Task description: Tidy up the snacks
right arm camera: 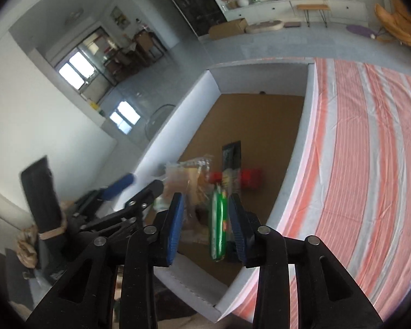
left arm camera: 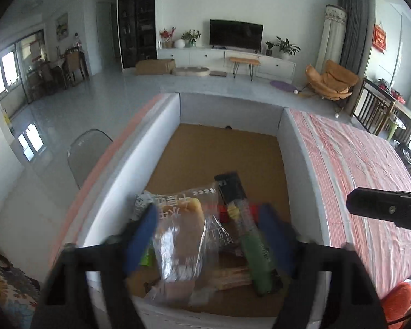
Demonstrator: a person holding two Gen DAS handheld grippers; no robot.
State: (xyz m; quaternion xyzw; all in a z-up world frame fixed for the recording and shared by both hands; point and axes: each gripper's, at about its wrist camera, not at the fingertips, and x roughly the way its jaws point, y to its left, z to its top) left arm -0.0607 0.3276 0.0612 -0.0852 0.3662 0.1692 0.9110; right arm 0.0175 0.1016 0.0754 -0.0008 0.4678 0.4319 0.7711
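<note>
A white-walled box [left arm camera: 161, 148] with a brown cardboard floor holds several snacks at its near end. In the left wrist view my left gripper [left arm camera: 209, 224] is open above them, its blue fingers either side of a clear-wrapped bread pack [left arm camera: 182, 235] and a long green and black packet [left arm camera: 249, 235]. A red packet [left arm camera: 224, 212] lies underneath. In the right wrist view my right gripper [right arm camera: 207, 219] is open and empty over the box's near edge [right arm camera: 183, 277], with the green packet [right arm camera: 218, 230] seen between its fingers. The left gripper [right arm camera: 139, 189] shows at the left.
The box [right arm camera: 178, 112] stands on a table with a red and grey striped cloth [left arm camera: 350, 159], which stretches to the right [right arm camera: 370, 150]. A clear chair [left arm camera: 87, 156] stands left of the table. A living room with a TV [left arm camera: 235, 33] lies beyond.
</note>
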